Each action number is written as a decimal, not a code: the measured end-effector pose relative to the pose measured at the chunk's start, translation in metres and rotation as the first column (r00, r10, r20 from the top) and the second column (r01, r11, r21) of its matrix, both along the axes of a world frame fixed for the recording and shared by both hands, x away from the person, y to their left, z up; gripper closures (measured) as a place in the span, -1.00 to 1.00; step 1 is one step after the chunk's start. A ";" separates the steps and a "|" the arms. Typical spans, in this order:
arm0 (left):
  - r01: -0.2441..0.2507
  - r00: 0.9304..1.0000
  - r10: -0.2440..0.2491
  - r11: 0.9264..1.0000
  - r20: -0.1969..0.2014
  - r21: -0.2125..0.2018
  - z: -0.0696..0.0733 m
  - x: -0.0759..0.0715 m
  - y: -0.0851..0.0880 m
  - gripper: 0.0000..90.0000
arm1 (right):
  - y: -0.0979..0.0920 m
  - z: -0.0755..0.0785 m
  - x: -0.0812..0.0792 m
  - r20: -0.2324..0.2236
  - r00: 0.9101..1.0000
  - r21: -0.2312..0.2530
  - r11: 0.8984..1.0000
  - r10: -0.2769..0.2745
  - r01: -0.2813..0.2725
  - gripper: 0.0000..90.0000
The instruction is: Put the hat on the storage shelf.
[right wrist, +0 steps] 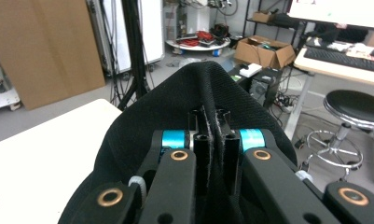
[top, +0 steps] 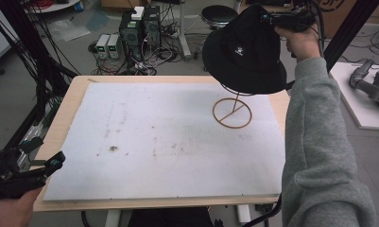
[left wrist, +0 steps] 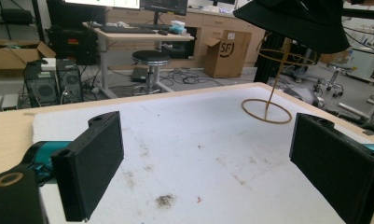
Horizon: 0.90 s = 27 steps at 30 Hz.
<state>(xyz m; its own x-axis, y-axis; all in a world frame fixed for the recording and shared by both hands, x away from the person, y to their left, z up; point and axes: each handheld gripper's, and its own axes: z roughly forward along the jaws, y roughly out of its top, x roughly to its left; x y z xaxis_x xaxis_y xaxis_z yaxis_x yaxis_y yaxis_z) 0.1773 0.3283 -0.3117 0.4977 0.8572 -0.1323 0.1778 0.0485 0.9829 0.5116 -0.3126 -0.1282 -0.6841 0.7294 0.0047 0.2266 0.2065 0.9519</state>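
High at the frame's upper right, the right gripper (top: 272,19) pinches the crown of a black hat (top: 244,52) above a wire stand (top: 232,112), while the left gripper (left wrist: 205,158) hangs wide open, empty, over the tabletop (top: 69,99) at lower left.

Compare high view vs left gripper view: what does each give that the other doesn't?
High view alone: the right gripper pinching the black hat by its top, the person's grey sleeve, and the left gripper at the table's near left corner. Left gripper view alone: its own fingers wide apart, nothing between them. Both: the hat above the wire stand and the stained white mat.
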 end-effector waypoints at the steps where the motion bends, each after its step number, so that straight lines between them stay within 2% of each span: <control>1: 0.002 1.000 -0.002 1.000 0.000 -0.001 0.000 0.000 -0.001 -0.78 | -0.001 -0.003 0.002 -0.007 1.000 -0.002 1.000 -0.006 0.006 0.97; 8: 0.002 1.000 -0.002 1.000 -0.002 0.005 0.000 0.000 -0.002 -0.78 | -0.004 -0.020 0.005 -0.039 0.998 0.009 0.998 -0.057 0.057 0.97; 14: 0.006 1.000 -0.005 1.000 -0.006 0.013 -0.001 0.001 -0.004 -0.78 | -0.001 -0.029 0.007 -0.048 0.998 -0.004 0.999 -0.051 0.051 0.97; 19: 0.007 1.000 -0.007 1.000 -0.011 0.017 -0.003 0.003 -0.005 -0.78 | 0.001 -0.043 0.013 -0.070 0.996 -0.022 0.998 -0.059 0.057 0.97; 22: 0.000 1.000 0.000 1.000 -0.019 0.022 -0.005 0.004 -0.006 -0.78 | 0.000 -0.051 0.015 -0.094 0.994 0.007 0.999 -0.049 0.050 0.97; 27: 0.004 1.000 -0.003 1.000 -0.031 0.022 -0.008 0.006 -0.006 -0.78 | 0.000 -0.063 0.016 -0.122 0.992 0.027 0.999 -0.035 0.039 0.97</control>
<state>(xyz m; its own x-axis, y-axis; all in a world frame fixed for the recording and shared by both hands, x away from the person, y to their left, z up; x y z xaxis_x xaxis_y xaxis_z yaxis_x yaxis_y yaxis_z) 0.1837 0.3219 -0.3193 0.4965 0.8585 -0.1287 0.2081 0.0262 0.9778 0.5278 -0.3125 -0.1917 -0.6495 0.7526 0.1079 0.3476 0.1678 0.9225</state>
